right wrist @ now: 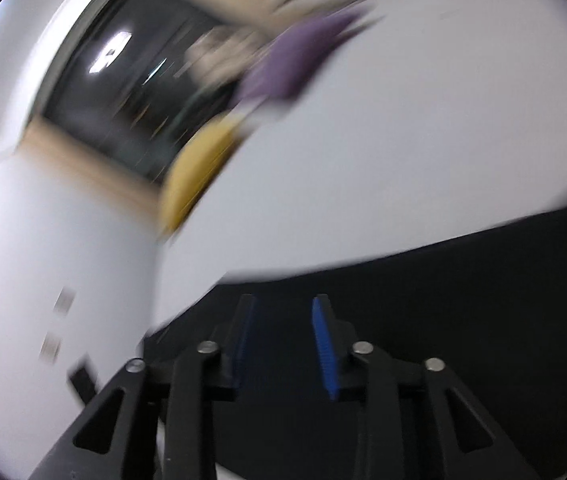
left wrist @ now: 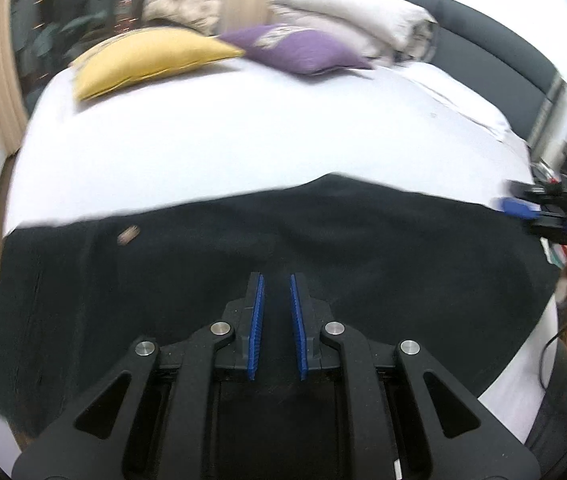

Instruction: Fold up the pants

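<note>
The black pants (left wrist: 275, 236) lie spread flat across the near part of a white bed (left wrist: 243, 136), with a small tan button (left wrist: 127, 235) near their left side. My left gripper (left wrist: 276, 280) hovers over the middle of the pants, its jaws a small gap apart with nothing between them. My right gripper (right wrist: 283, 304) is open and empty above the pants (right wrist: 463, 300) near their edge; this view is tilted and blurred. The right gripper also shows at the right edge of the left wrist view (left wrist: 519, 208), held by a hand.
A yellow cushion (left wrist: 147, 60), a purple cushion (left wrist: 299, 48) and folded grey bedding (left wrist: 355, 16) lie at the far side of the bed. A dark headboard (left wrist: 495, 56) runs along the right. A dark window (right wrist: 131, 92) and a white wall are to the left.
</note>
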`<action>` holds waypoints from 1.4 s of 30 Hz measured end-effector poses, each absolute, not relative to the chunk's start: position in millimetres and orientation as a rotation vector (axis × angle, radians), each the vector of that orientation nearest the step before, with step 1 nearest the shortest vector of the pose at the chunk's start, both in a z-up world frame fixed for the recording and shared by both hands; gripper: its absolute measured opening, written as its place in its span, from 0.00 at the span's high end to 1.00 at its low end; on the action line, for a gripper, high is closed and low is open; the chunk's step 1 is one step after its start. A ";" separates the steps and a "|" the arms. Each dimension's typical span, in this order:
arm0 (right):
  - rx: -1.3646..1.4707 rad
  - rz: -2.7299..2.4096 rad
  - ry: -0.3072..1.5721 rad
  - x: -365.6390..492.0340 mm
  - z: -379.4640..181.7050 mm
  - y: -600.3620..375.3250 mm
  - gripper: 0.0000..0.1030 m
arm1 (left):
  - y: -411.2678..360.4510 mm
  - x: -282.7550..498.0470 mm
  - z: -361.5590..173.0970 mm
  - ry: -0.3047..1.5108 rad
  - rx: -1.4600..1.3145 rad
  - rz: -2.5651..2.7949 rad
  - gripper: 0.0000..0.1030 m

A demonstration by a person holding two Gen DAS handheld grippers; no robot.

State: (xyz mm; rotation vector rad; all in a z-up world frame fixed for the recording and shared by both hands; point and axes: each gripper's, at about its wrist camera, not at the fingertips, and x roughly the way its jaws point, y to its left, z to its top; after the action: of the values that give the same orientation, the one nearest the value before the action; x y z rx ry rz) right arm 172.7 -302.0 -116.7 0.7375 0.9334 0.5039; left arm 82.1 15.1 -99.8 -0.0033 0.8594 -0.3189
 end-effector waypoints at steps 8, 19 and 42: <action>0.708 0.570 1.142 273.8 -185.1 -201.3 0.73 | 14.6 123.0 -152.2 0.973 -0.060 -0.327 0.88; 0.897 0.548 0.897 197.5 -127.4 -282.6 0.56 | 78.6 79.7 -113.0 0.850 -0.098 -0.208 0.87; 0.997 0.179 0.969 74.7 -163.6 -425.7 0.46 | 76.7 59.6 -149.7 0.925 -0.172 -0.214 0.88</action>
State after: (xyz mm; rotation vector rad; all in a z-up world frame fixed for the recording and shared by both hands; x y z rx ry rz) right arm 74.7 -425.7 -163.6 0.9966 0.9693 0.1793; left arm 59.6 76.7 -149.7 -0.1716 0.9253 -0.2137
